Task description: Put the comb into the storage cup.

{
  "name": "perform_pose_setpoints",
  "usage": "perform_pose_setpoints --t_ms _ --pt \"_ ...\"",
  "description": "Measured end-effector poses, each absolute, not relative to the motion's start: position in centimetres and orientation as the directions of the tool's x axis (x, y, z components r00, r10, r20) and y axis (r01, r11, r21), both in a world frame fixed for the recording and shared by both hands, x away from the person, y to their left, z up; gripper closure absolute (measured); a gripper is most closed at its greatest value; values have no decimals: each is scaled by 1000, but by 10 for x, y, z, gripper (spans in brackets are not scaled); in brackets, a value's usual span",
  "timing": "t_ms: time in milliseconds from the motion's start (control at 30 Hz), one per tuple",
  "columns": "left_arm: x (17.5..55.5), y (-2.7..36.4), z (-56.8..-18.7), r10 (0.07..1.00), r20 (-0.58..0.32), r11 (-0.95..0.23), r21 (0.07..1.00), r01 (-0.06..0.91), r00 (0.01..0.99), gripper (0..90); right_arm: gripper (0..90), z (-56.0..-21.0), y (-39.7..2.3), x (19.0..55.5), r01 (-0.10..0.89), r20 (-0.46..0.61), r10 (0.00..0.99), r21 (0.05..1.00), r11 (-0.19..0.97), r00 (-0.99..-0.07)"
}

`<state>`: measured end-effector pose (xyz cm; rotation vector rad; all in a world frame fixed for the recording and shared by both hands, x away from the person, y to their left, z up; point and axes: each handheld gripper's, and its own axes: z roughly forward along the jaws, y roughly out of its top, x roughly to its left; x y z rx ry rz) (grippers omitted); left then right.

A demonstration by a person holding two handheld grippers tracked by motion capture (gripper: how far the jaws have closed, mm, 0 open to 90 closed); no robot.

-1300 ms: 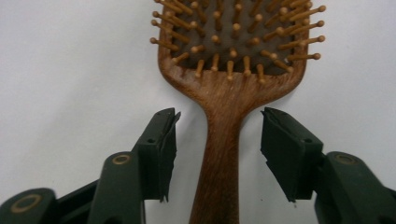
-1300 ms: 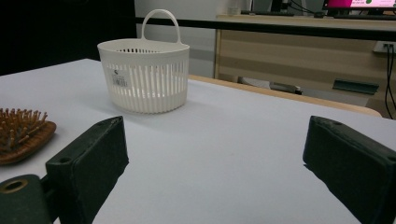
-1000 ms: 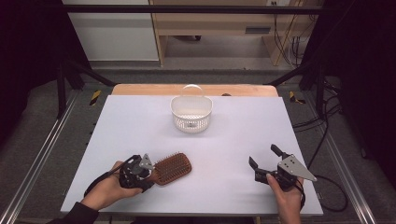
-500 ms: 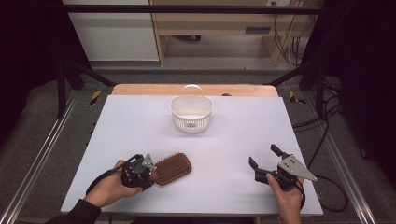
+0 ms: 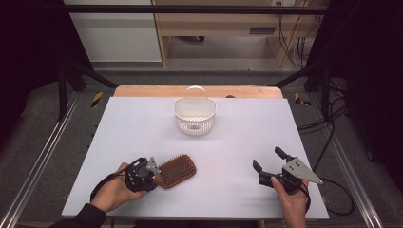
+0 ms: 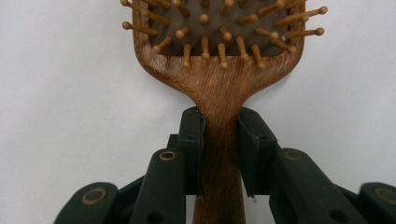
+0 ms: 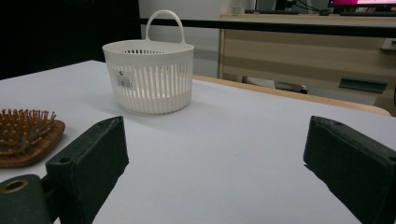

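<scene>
**Narrow grip on the brush handle is carrying the main risk**

The left tongs (image 6: pixel 219 154) are clamping the hairbrush (image 5: pixel 176 171) by its thin wooden neck, and their jaws have just been closing onto it; in the left gripper view both pads are pressing on the handle just below the place where it is widening into the head. The brush is lying on the white counter (image 5: pixel 237 142), bristles up, with its head pointing away from these tongs.

The grip is sitting very near one end of the brush, so the heavy head is hanging far in front of the pads. If the hand is lifting quickly, the head is likely to be dropping and the handle turning between the pads. The wood is also looking smooth and is tapering there, so the brush may be sliding forward out of the jaws.

The right tongs (image 5: pixel 268 164) are standing wide open with nothing between them, well apart to the side of the left ones, so they are giving no support.

The white basket (image 5: pixel 194 114) is standing farther ahead of both tongs. Its upright handle (image 7: pixel 162 25) is crossing the opening; a tilted brush may be catching on it or tipping the light basket.
</scene>
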<state>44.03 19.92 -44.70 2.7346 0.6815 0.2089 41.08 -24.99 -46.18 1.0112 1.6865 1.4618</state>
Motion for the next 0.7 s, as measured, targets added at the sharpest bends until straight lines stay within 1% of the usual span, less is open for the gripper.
perform_pose_setpoints --t_ms 167,367,600,700 --pt "437 190 -446 452 116 -854 343 392 884 722 67 -462 -251 411 120 -3 883 990 67 -470" --pt "437 183 -441 464 145 -826 427 367 874 723 65 -463 -251 411 127 11 883 990 55 -470" --pt "435 179 -433 535 171 -720 605 341 827 723 64 -462 -247 410 130 27 870 991 43 -492" --pt "433 176 -429 567 197 -661 688 300 800 723 61 -462 -244 410 136 45 858 990 29 -512"
